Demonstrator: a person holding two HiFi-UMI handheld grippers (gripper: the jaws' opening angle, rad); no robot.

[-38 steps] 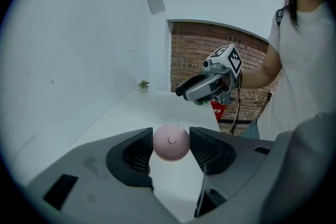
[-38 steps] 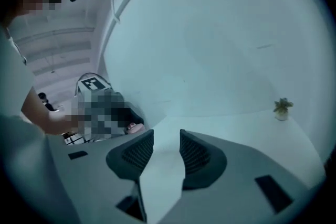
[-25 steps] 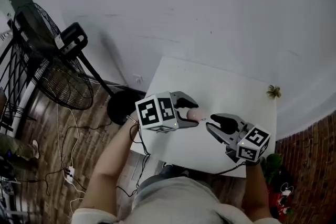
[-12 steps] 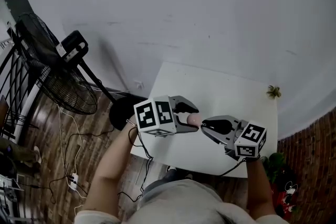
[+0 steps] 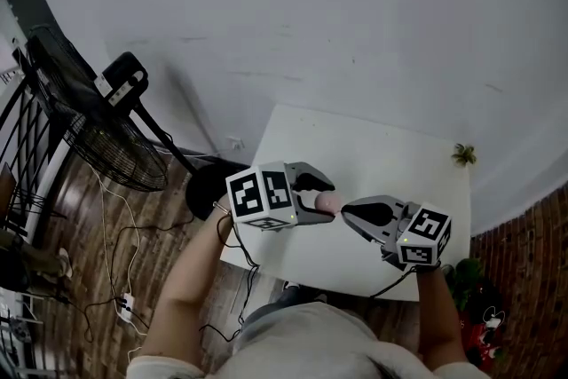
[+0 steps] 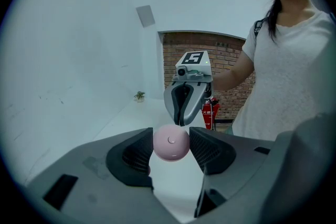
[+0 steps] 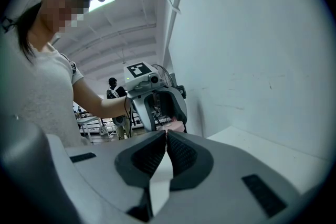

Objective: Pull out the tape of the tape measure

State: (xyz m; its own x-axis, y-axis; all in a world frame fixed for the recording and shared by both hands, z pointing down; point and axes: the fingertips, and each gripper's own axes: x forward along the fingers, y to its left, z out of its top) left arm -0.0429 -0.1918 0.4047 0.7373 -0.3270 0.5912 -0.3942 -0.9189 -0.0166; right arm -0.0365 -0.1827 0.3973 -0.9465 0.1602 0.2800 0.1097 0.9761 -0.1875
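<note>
**A:** Left side status?

**B:** Left gripper (image 5: 325, 201) is pinching the small round pale-pink tape measure (image 6: 171, 144), one pad on each flank. It's held above the near half of the white square surface (image 5: 373, 155). Forearm comes in from bottom-left in the head view, gripper aimed right and tilted a bit down.

**A:** Right?

**B:** Right gripper (image 7: 166, 136) faces it nose to nose, tips just at the pink case. Jaws pressed together, hairline gap only. Can't tell if anything's caught between them. Forearm comes in from bottom-right, gripper near level.
</note>
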